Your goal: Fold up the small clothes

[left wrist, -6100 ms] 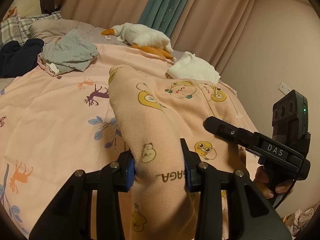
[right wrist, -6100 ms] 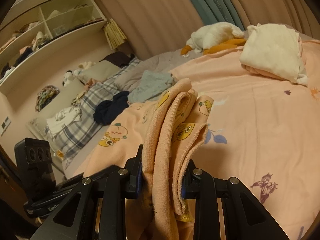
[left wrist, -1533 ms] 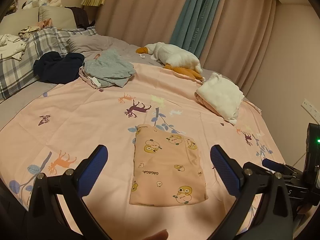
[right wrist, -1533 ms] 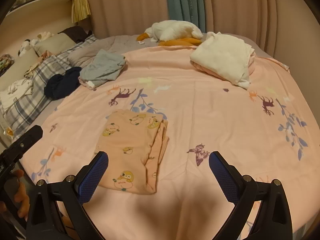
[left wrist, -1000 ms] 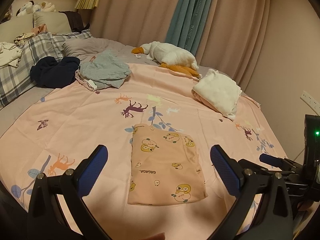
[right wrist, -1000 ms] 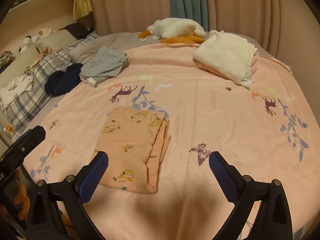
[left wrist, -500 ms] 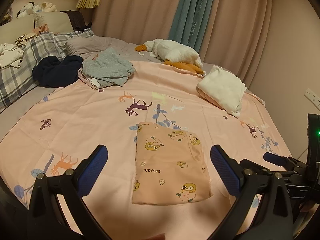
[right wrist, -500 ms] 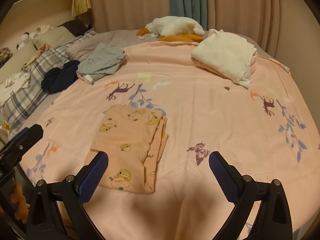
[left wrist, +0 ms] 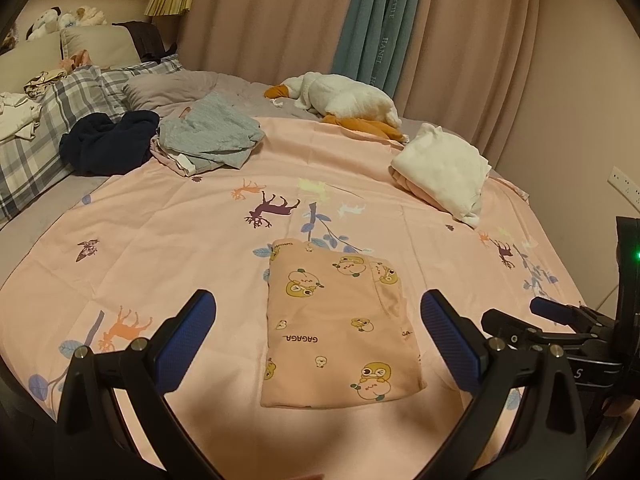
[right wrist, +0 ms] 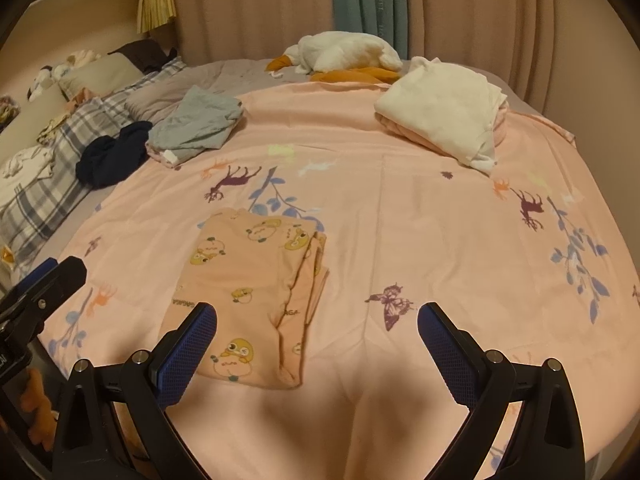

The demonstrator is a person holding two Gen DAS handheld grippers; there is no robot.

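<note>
Bed: covered with pink sheet, animal prints.
Folded pink garment: flat on the sheet, near edge, centre.
White pile: far right.
Grey pile: far left.
Left gripper: jaws wide, empty, above garment.
Right gripper: jaws wide, empty.

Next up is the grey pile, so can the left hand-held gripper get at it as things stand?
Probably yes: the left hand-held gripper is open and empty, and only bare bedspread lies before the grey clothes, though they sit farther off.
</note>
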